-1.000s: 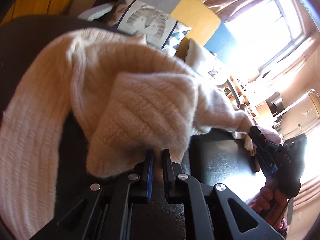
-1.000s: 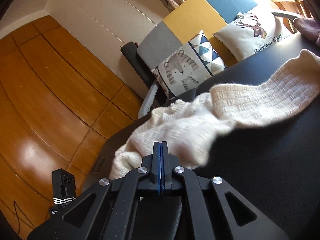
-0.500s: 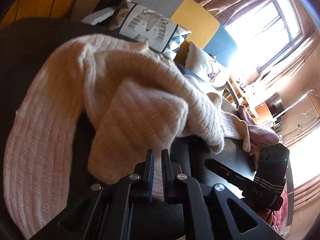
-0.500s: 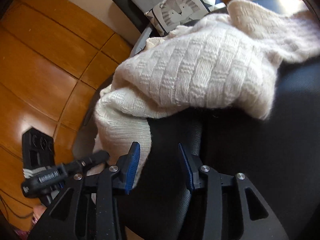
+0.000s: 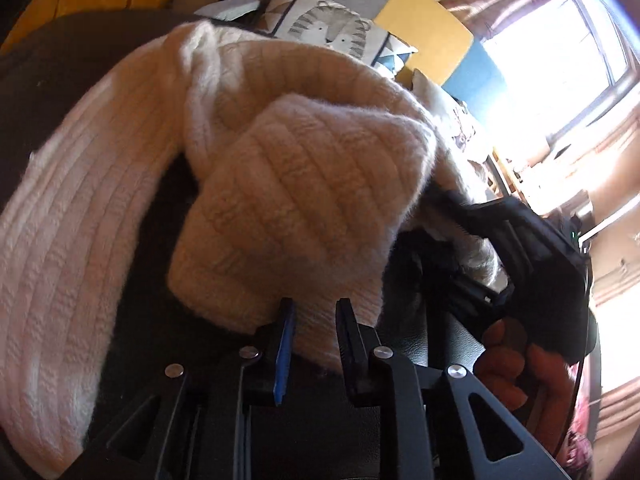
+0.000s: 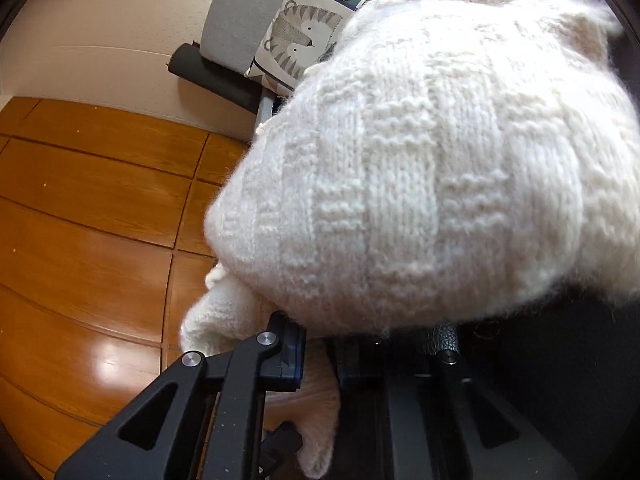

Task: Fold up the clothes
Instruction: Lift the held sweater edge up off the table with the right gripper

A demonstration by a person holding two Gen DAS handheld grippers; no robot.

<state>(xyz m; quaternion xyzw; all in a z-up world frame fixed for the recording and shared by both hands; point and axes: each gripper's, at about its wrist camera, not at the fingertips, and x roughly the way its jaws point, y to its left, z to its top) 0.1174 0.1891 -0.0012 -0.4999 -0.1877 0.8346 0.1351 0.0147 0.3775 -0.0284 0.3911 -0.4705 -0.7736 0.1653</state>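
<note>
- No containers show in either view; the cream knit sweater (image 5: 304, 200) lies heaped straight on the black table (image 5: 72, 80).
- My left gripper (image 5: 314, 320) has just been opening, and its jaws now stand a little apart. A fold of the sweater's hem sits in the gap between them. I cannot tell whether the pads still press on the knit or only flank it.
- In the left wrist view the sweater fills the centre and left of the frame. A thick folded lobe hangs directly above the fingertips, and a long ribbed band sweeps down the left edge.
- My right gripper (image 6: 320, 354) has just snapped closed from a wider spread. It now pinches a thin layer of the sweater (image 6: 420, 168), with knit bunched between the two fingers at the lower centre of the frame.
- In the right wrist view a flap of the same knit trails down past the left finger (image 6: 286, 344) toward the bottom edge. The main bulk bulges above and to the right, covering most of the upper right.
- In the left wrist view, my right gripper's black body (image 5: 532, 256) reaches into the sweater from the right. My hand (image 5: 508, 364) is wrapped around its handle at lower right.
- A tiger-print cushion (image 6: 296, 44) leans on a sofa at the top of the right wrist view, and wooden floor (image 6: 88, 216) fills the left.
</note>
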